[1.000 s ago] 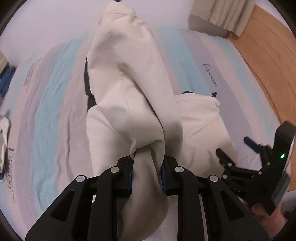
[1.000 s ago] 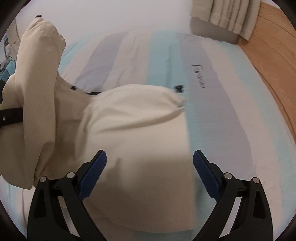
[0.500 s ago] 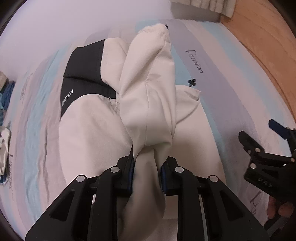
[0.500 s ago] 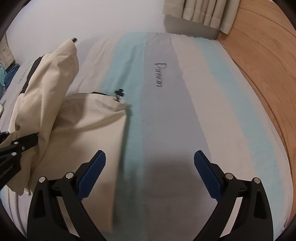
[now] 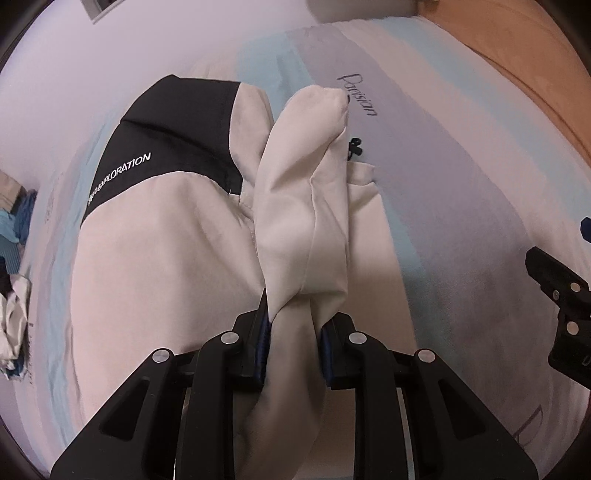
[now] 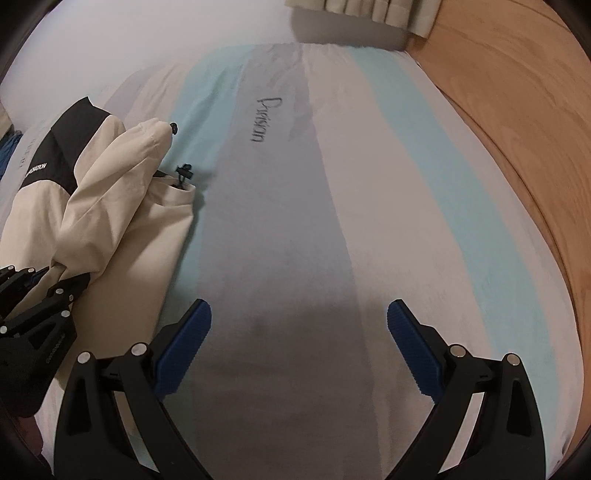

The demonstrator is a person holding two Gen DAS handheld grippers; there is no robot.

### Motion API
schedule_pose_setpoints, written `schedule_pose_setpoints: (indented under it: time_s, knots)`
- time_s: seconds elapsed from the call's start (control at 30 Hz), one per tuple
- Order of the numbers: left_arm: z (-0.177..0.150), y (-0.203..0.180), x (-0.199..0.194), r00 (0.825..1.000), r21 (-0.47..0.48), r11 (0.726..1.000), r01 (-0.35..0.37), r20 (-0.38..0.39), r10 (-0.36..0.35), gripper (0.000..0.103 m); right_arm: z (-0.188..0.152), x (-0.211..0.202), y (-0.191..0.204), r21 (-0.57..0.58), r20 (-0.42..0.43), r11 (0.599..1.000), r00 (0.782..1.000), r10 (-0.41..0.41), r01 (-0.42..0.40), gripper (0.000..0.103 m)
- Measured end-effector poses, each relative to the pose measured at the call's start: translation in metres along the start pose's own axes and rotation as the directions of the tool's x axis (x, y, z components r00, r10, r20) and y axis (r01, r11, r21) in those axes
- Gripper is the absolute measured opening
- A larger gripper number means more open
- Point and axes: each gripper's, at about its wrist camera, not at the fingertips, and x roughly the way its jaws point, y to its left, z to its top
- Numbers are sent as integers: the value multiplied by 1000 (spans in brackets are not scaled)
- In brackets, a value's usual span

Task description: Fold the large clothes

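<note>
Pointing steeply down, left gripper (image 5: pixel 293 341) pinches jacket sleeve (image 5: pixel 303 206).

striped bedsheet (image 6: pixel 280 229), wooden floor (image 6: pixel 517 122), curtain (image 6: pixel 369 14)

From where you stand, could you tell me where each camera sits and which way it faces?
Left wrist: on the left claw, angled down at the cream jacket; its sleeve is pinched between the pads.
Right wrist: on the right claw, open, angled down at bare striped bedsheet.
Shared: the jacket, the sheet, and each view catches the other claw at its edge.
</note>
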Motion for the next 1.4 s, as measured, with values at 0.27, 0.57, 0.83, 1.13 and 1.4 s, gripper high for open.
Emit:
schedule_pose_setpoints:
  time_s: [0.27, 0.57, 0.83, 1.13, 1.4]
  knots:
    - [-12, -27, 12, 999, 46, 998, -43, 15, 42, 20, -4, 15, -16, 23, -33, 1000, 999, -6, 7, 92]
    - [-29, -50, 10, 997, 60, 995, -75, 18, 74, 20, -4, 24, -30, 36, -49, 999, 999, -4, 6, 92]
    - [-22, -42, 0, 999, 17, 999, -43, 9, 43, 23, -10, 16, -33, 30, -31, 1000, 1000, -4, 5, 92]
    - [-15, -23, -68, 987, -49, 986, 160, 25, -158, 62, -33, -18, -31, 15, -49, 999, 998, -37, 38, 92]
    - [-24, 24, -123, 953, -79, 949, 304, 18, -303, 93, -22, -51, -5, -1, -27, 1000, 999, -30, 30, 92]
